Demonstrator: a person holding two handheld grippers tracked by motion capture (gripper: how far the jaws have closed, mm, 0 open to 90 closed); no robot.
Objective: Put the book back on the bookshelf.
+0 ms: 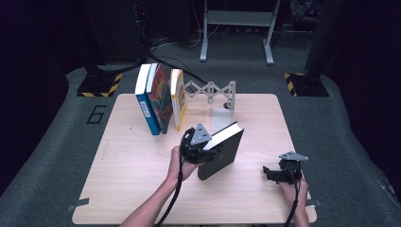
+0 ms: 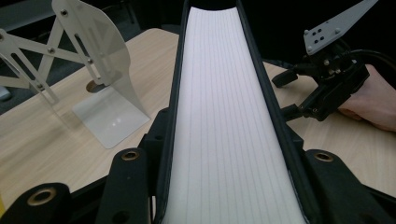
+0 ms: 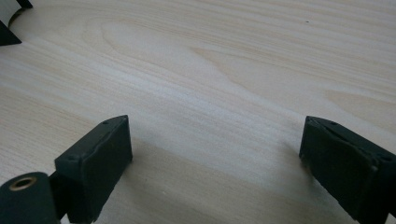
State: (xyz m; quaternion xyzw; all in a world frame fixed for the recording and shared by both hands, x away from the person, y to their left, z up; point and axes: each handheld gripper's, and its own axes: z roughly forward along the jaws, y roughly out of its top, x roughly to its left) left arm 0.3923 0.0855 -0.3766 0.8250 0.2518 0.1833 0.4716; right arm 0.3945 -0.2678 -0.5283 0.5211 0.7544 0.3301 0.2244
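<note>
The left gripper (image 1: 204, 150) is clenched on a thick black hardcover book with white page edges (image 1: 222, 150), one jaw on each cover, w/ the page block running straight between them in the left gripper view (image 2: 224, 121). The book is near the middle of the light wooden table (image 1: 132, 165), tilted, its lower corner seems to be touching or just above the wood; I cannot tell which. It is held by the covers near one end, probably so that it stays closed and can be turned upright like the others. At the back left three books stand leaning together: a blue-and-white book (image 1: 146, 101), a book with a colourful red cover (image 1: 161, 99) and a yellow-and-white book (image 1: 178, 99). Just beside them, to the right, is a grey metal scissor-type extendable bookend (image 1: 215, 92), its end plate (image 2: 100, 70) standing upright on the table. The gap btw. the yellow book and this plate looks like the place where the black book should go, so the next move is, I think, to lift, straighten and slide it in there. The right gripper (image 1: 276, 174) rests low near the front right edge, jaws spread wide w/ nothing between them (image 3: 212, 154), approx. well apart from the book, perhaps waiting to steady the row.
</note>
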